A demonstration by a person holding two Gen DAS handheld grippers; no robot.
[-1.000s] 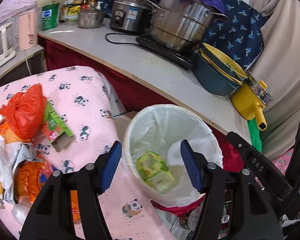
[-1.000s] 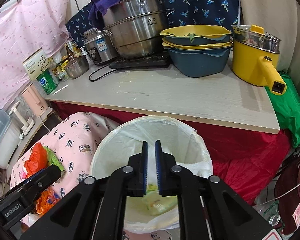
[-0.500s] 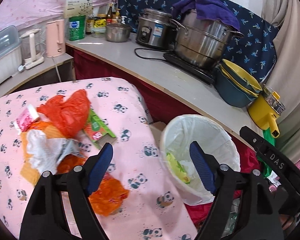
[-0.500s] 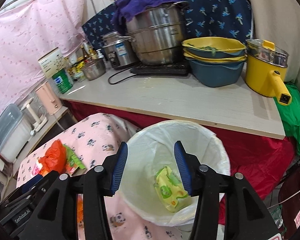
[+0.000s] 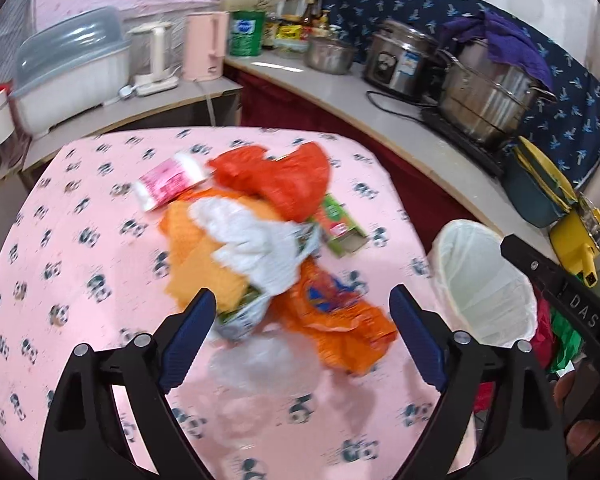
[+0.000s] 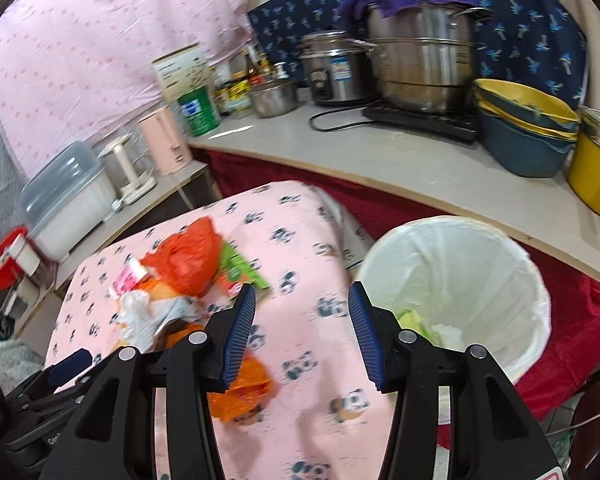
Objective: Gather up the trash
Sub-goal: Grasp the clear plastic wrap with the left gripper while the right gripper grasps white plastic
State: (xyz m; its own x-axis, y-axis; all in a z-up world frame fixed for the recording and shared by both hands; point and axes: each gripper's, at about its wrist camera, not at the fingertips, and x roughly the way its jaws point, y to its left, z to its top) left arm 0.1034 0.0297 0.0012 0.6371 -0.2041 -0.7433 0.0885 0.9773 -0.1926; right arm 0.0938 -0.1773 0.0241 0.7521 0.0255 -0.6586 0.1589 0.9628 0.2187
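The left claw (image 5: pixel 300 332), released and just widened, hangs empty over the trash pile (image 5: pixel 260 248) on the bench (image 5: pixel 60 240) beside the bin (image 5: pixel 484 280). The right claw (image 6: pixel 302 332) is also released, empty. Loose bags could snag together or slip and miss the bin.

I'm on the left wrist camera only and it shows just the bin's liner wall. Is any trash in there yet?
Observer: Yes. The right wrist view looks into the bin, and a green wrapper lies at the bottom.
Operator: Is the right gripper carrying anything?
Observer: No. The right gripper is empty. Its jaws have just been opening, and nothing is between them. It points at the pink cloth between the trash pile and the bin.
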